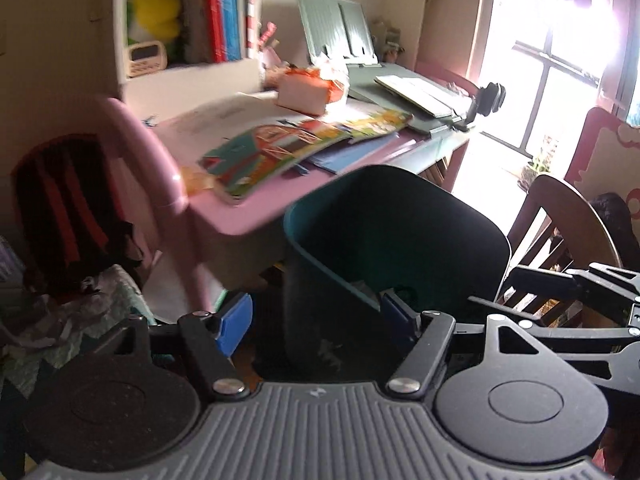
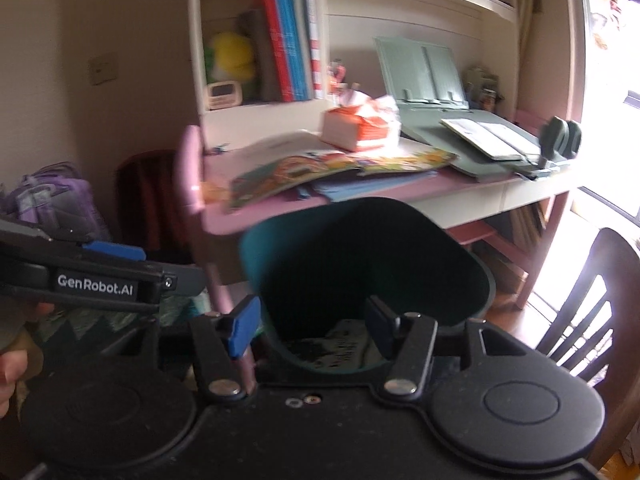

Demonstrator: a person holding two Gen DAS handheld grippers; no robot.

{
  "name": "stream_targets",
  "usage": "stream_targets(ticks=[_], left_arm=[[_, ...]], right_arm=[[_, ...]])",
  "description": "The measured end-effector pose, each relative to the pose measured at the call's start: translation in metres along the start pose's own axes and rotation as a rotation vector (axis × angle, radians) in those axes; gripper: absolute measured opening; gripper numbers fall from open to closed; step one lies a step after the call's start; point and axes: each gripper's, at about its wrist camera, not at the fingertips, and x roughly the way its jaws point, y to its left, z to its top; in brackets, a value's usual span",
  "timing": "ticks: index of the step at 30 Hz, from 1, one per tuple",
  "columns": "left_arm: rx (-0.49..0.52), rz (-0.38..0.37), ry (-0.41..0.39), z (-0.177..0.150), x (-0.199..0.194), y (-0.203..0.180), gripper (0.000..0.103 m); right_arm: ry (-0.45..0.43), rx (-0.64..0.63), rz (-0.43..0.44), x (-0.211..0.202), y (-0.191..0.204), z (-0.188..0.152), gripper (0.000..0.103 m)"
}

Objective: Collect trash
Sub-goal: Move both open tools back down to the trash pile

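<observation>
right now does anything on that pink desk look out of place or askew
The colourful picture book lies skewed, sticking out past the pink desk's front edge above the dark teal plastic bin. The orange-and-white tissue pack looks torn open.

left gripper (image 1: pixel 316 320) fingers spread, empty, over teal bin (image 1: pixel 384 240) beside pink desk (image 1: pixel 248 220).

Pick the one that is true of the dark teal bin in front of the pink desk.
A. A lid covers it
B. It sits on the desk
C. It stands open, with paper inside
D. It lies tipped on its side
C: the bin stands open-topped below the desk, crumpled paper showing at its bottom.
</observation>
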Motion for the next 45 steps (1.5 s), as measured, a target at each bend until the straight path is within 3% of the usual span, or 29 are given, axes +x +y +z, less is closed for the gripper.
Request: stream_targets(ticks=[8, 11, 16, 25, 29, 33, 38, 41, 45], left_arm=[[-0.041, 0.044, -0.041, -0.035, -0.059, 0.056, 0.071], [-0.074, 0.074, -0.046, -0.054, -0.076, 0.084, 0.077], [-0.127, 0.174, -0.057, -0.093, -0.101, 0.138, 0.079], [-0.245, 0.286, -0.004, -0.171, -0.119, 0.24, 0.082], [-0.285, 0.319, 0.018, -0.207, -0.113, 0.277, 0.088], [-0.359, 0.309, 0.027, -0.246, -0.101, 0.314, 0.102], [-0.426, 0.304, 0.058, -0.298, -0.064, 0.349, 0.102], [-0.462, 0.322, 0.124, -0.33, -0.03, 0.372, 0.102], [-0.494, 0.354, 0.27, -0.379, 0.025, 0.398, 0.102]], right_arm=[[0.002, -0.08, 0.1, -0.011, 0.07, -0.005, 0.058], [0.014, -0.107, 0.153, -0.009, 0.098, -0.012, 0.058], [0.057, -0.139, 0.237, 0.007, 0.148, -0.03, 0.058], [0.176, -0.198, 0.396, 0.053, 0.238, -0.082, 0.058], [0.224, -0.208, 0.444, 0.077, 0.268, -0.106, 0.058], [0.285, -0.2, 0.484, 0.109, 0.291, -0.136, 0.059], [0.365, -0.208, 0.515, 0.162, 0.316, -0.188, 0.059], [0.432, -0.22, 0.53, 0.2, 0.331, -0.227, 0.059], [0.535, -0.221, 0.531, 0.247, 0.347, -0.28, 0.059]])
